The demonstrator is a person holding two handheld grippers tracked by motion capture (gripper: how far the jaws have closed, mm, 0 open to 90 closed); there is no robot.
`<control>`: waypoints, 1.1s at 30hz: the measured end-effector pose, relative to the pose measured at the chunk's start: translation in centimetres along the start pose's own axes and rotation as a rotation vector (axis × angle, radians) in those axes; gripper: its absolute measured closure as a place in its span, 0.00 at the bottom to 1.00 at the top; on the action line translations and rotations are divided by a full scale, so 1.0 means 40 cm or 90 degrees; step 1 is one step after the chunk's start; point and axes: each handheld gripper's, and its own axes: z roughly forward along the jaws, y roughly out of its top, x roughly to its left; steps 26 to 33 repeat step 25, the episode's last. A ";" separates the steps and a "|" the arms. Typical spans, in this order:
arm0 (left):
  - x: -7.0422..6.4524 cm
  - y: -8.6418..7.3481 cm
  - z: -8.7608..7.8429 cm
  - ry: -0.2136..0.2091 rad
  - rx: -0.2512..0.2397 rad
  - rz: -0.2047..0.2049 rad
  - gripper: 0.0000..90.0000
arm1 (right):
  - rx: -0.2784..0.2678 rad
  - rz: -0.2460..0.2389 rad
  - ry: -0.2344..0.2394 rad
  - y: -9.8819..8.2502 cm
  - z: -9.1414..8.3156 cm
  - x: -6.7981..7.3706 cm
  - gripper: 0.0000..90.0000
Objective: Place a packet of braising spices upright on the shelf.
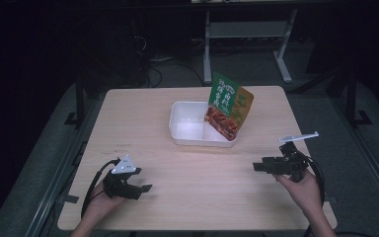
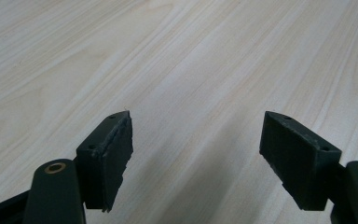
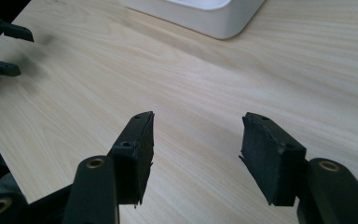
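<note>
Fingers (image 3: pixel 135 154) on both our grippers are released, empty above bare surface (image 1: pixel 192 173); white tray (image 1: pixel 190 129) with its food packet (image 1: pixel 229 106) sits well apart, nothing between.

A fixed camera looks forward and down over the whole table (image 1: pixel 187 197). Two gripper-mounted cameras skim close above its wood, one catching the white tray's (image 3: pixel 214 23) corner.

A pale wood-grain tabletop (image 1: pixel 187 173) with rounded corners stands on a dark grey floor (image 1: pixel 335 128). Behind its far edge rises a white metal frame (image 1: pixel 246 34) on two splayed legs, with black cables (image 1: pixel 153 74) coiled on the floor to its left. Black rails (image 1: pixel 360 118) run along both sides of the tabletop, and the room behind lies in darkness
</note>
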 end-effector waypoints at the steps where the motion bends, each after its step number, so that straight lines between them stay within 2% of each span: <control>1: 0.000 0.000 0.000 0.000 0.000 0.000 0.28 | 0.001 -0.001 0.000 -0.004 0.000 0.001 0.47; 15: 0.000 0.000 0.002 -0.001 0.002 0.000 0.28 | 0.005 0.005 0.010 -0.071 0.008 0.008 0.46; 25: -0.001 -0.001 0.001 -0.001 0.000 0.009 0.28 | -0.023 0.018 0.026 -0.168 0.006 0.009 0.44; 33: -0.001 -0.001 0.001 -0.001 0.000 0.009 0.28 | -0.023 0.018 0.026 -0.168 0.006 0.009 0.44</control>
